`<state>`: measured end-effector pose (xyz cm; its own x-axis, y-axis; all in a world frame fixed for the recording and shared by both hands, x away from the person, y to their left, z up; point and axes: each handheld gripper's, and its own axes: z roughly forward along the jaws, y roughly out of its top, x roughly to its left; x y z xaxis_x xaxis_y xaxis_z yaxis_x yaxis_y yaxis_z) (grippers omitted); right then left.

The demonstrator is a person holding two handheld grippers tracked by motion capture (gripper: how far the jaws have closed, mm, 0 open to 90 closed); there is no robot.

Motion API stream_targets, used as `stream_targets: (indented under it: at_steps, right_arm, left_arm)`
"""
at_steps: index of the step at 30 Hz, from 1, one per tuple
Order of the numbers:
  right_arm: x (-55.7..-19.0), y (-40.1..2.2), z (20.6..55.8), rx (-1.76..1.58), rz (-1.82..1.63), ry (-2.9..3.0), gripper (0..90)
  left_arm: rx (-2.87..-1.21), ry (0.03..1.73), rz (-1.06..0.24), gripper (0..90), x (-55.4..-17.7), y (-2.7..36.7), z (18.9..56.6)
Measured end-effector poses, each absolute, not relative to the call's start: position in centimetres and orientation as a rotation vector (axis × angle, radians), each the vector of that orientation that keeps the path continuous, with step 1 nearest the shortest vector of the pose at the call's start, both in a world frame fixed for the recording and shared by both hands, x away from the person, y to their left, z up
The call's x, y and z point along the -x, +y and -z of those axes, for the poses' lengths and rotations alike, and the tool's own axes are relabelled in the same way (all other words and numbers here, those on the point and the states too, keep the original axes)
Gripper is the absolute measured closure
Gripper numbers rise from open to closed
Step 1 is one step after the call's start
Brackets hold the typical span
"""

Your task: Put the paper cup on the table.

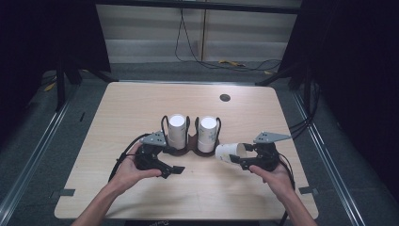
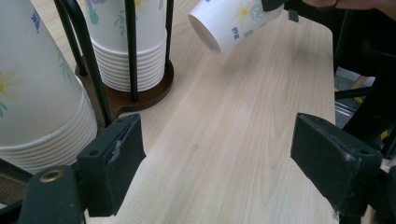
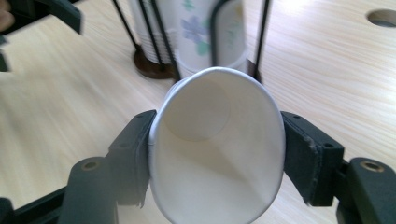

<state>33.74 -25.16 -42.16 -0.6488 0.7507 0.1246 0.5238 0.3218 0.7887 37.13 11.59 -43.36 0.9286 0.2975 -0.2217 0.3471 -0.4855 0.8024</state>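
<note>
Nearest the person, the left gripper (image 1: 175, 170) hangs low over the table (image 1: 141, 108) with its jaws spread wide and nothing between them. The right gripper (image 1: 240, 162) squeezes a paper cup (image 1: 230, 153) on its side, base towards the holder. Just beyond stands the cup holder (image 1: 192, 146), with two upside-down stacks of cups (image 1: 177, 129) in its wire rings.
</note>
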Motion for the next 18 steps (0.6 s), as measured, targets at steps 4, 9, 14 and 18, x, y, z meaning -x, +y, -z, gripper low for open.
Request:
stream_targets:
  at_steps: [4, 9, 14, 18]
  right_arm:
    - [-34.5, -25.7, 41.9, -1.203, -1.157, 2.333, 32.2]
    - [-35.8, -26.0, 41.4, -1.251, -1.062, 2.349, 32.1]
    - [-37.1, -26.3, 41.4, -1.317, -0.999, 2.350, 32.0]
    - [-38.0, -26.3, 41.5, -1.332, -0.918, 2.373, 31.8]
  left_arm:
    - [-2.116, 0.460, 0.056, 17.2, -37.3, 11.7, 43.5]
    - [-2.119, 0.470, 0.073, 17.2, -37.5, 11.9, 44.0]
    - [-2.120, 0.481, 0.064, 17.2, -37.6, 12.0, 44.0]
    - [-2.141, 0.474, 0.054, 17.5, -37.6, 12.0, 44.2]
